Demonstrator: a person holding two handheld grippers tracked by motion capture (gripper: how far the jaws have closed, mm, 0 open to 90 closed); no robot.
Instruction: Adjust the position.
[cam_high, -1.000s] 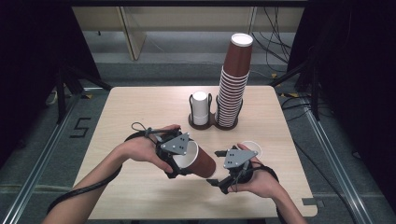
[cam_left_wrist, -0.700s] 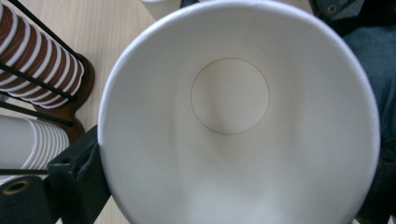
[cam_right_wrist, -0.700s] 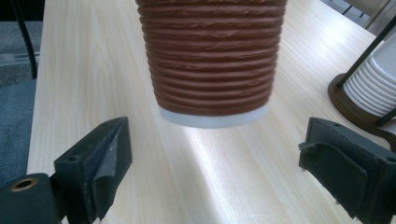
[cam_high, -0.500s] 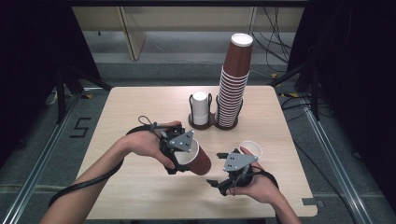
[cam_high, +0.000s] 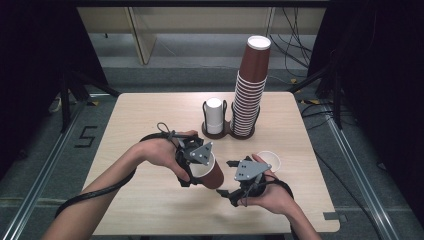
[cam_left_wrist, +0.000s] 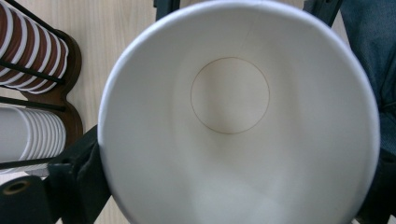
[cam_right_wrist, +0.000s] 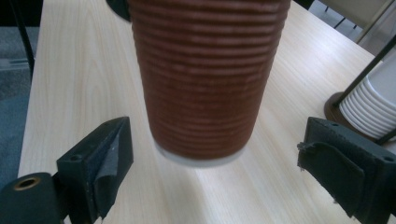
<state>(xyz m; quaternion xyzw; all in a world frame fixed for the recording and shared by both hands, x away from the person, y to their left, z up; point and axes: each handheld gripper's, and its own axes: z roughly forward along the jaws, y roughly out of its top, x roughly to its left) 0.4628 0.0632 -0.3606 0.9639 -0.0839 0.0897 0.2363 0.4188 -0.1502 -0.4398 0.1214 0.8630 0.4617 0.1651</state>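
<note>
A brown ribbed paper cup (cam_high: 214, 176) is held tilted above the table, with my left gripper (cam_high: 199, 170) shut on it near the rim. In the left gripper view its white inside (cam_left_wrist: 233, 116) faces the camera, and a black jaw hugs its lower left side. My right gripper (cam_high: 228, 178) points left at the cup's base. Its jaws have just been closing a little. The cup's bottom (cam_right_wrist: 205, 93) lies between the pads (cam_right_wrist: 100, 172), with a gap on each side.
A tall stack of brown cups (cam_high: 250, 85) and a short stack of white cups (cam_high: 214, 116) stand in a dark holder (cam_high: 227, 133) at the table's back middle. Another cup (cam_high: 267, 161) stands upright just behind my right hand. The wooden table (cam_high: 135, 130) ends close to both forearms.
The left hand with the cup has edged slightly to the right, toward the right gripper. The right hand and the cup behind it stay where they were.
</note>
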